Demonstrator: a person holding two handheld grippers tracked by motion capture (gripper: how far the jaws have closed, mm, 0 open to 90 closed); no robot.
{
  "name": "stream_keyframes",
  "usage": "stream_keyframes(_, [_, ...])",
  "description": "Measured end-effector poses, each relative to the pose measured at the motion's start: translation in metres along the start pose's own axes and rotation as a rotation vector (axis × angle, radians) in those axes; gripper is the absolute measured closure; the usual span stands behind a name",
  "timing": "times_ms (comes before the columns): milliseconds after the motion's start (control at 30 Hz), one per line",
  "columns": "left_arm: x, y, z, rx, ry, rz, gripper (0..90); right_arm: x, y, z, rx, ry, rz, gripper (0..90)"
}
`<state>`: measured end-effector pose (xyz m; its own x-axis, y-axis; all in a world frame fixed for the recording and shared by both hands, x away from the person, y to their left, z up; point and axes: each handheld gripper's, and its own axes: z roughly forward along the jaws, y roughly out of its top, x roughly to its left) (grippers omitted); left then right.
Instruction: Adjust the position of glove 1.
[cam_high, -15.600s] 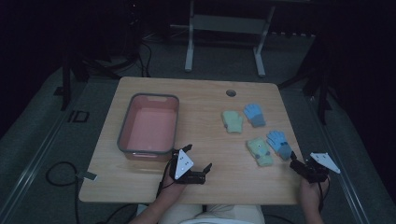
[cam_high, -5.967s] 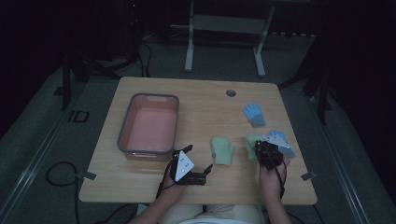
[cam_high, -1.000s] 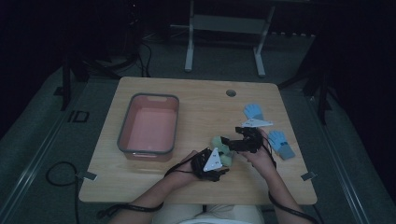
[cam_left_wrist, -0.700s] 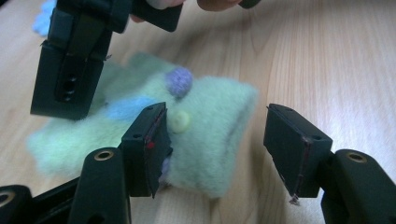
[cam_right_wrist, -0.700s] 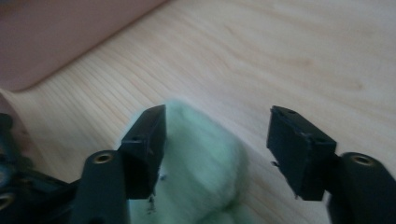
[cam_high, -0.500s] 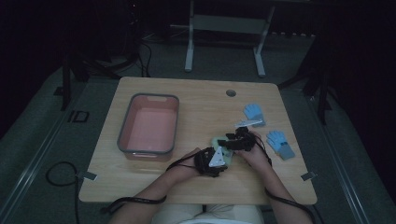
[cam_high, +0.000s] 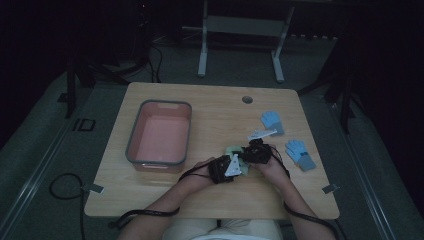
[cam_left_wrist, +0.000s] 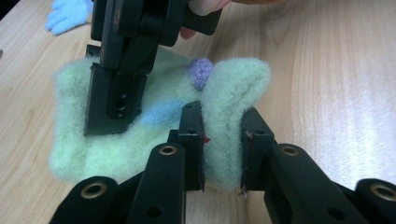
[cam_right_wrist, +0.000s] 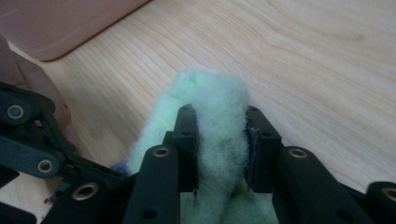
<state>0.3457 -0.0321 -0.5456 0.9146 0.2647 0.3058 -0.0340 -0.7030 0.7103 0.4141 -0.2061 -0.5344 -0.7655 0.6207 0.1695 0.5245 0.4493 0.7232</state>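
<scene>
A dim room surrounds the wooden table (cam_high: 150, 200). At lower centre, the left gripper (cam_left_wrist: 222, 142) and right gripper (cam_right_wrist: 219, 140), jaws just closing, each pinch the green gloves (cam_left_wrist: 163, 126), probably pairing them; next, lift together toward the pink bin (cam_high: 137, 135).

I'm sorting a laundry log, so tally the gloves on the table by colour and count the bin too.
Green gloves: 2, stacked under both grippers
Blue gloves: 2, one farther back, one near the right edge
Pink bin: 1
Total: 5 things
</scene>
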Motion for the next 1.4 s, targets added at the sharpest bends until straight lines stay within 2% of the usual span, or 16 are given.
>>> stream_keyframes(167, [0.007,0.01,-0.016,-0.013,-0.002,0.006,75.9,0.004,0.009,-0.01,-0.028,0.016,-0.002,72.2])
stream_keyframes(333, [0.012,0.018,-0.033,-0.003,0.007,0.05,76.0,0.011,0.021,-0.02,-0.071,0.036,-0.011,72.3])
stream_keyframes(533, [0.02,0.026,-0.059,0.018,0.048,0.101,76.1,0.02,0.04,-0.025,-0.11,0.061,-0.025,72.4])
stream_keyframes(600, [0.021,0.026,-0.062,0.02,0.055,0.108,76.1,0.021,0.044,-0.026,-0.115,0.064,-0.029,72.4])
stream_keyframes(633, [0.024,0.028,-0.069,0.029,0.068,0.128,76.1,0.024,0.05,-0.026,-0.124,0.065,-0.035,72.4])
stream_keyframes(733, [0.029,0.03,-0.078,0.038,0.089,0.146,76.1,0.028,0.061,-0.027,-0.137,0.072,-0.038,72.5])
stream_keyframes(800, [0.029,0.03,-0.078,0.038,0.089,0.146,76.1,0.029,0.065,-0.026,-0.143,0.073,-0.042,72.5])
stream_keyframes(833, [0.035,0.029,-0.089,0.043,0.112,0.176,76.1,0.032,0.073,-0.026,-0.151,0.073,-0.049,72.5])
stream_keyframes(933, [0.038,0.029,-0.096,0.042,0.135,0.198,76.1,0.035,0.082,-0.027,-0.162,0.073,-0.059,72.5])
stream_keyframes(967, [0.038,0.029,-0.096,0.042,0.135,0.198,76.1,0.035,0.082,-0.027,-0.162,0.073,-0.059,72.5])
stream_keyframes(1000, [0.044,0.028,-0.105,0.047,0.153,0.201,76.1,0.036,0.088,-0.027,-0.167,0.079,-0.063,72.5])
stream_keyframes(1033, [0.047,0.027,-0.108,0.047,0.161,0.203,76.1,0.041,0.099,-0.026,-0.182,0.082,-0.071,72.5])
stream_keyframes(1167, [0.058,0.024,-0.126,0.057,0.191,0.212,76.1,0.049,0.119,-0.022,-0.206,0.091,-0.079,72.5])
stream_keyframes(1400, [0.074,0.008,-0.153,0.102,0.219,0.196,76.1,0.067,0.147,-0.001,-0.223,0.105,-0.083,72.5])
